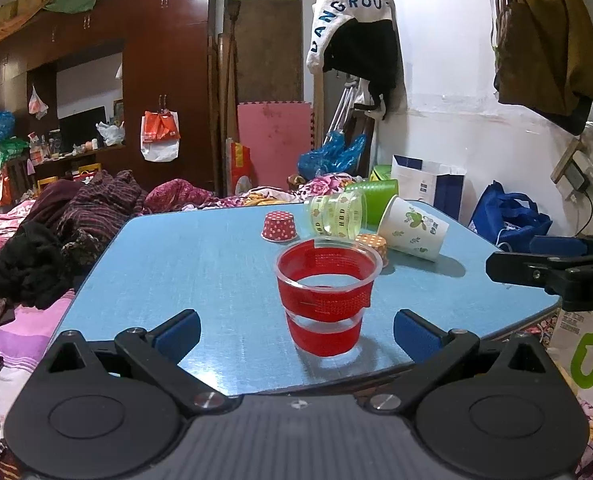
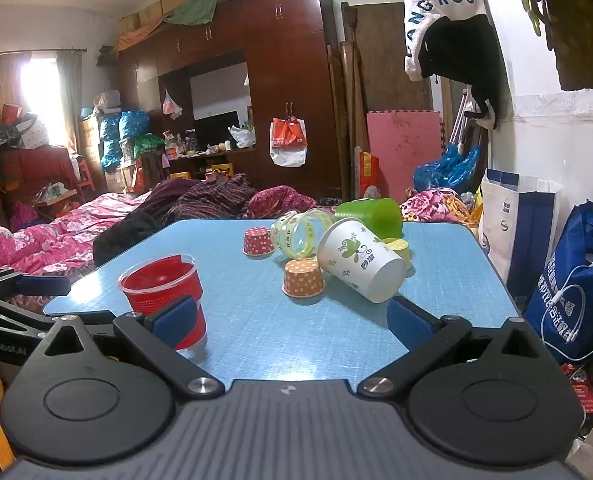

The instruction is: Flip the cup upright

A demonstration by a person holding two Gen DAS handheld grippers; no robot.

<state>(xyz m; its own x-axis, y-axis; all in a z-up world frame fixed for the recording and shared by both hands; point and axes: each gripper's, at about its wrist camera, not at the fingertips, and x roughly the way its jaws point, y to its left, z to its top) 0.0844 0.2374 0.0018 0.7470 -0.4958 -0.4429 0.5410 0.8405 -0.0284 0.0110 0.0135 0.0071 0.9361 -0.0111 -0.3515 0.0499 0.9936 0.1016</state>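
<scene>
Looking through the left wrist cam, I had the left gripper (image 1: 296, 330) spread wide with nothing in it, and the red-taped clear plastic cup (image 1: 326, 296) stood upright on the blue table (image 1: 184, 264) between its blue pads (image 1: 178, 330), touching neither. My right gripper (image 2: 292, 316) was wide open and empty too, near the tipped white paper cup (image 2: 360, 264). Behind it lay a green cup (image 2: 372, 210) on its side, and an orange dotted cupcake liner (image 2: 303, 278) sat upside down.
</scene>
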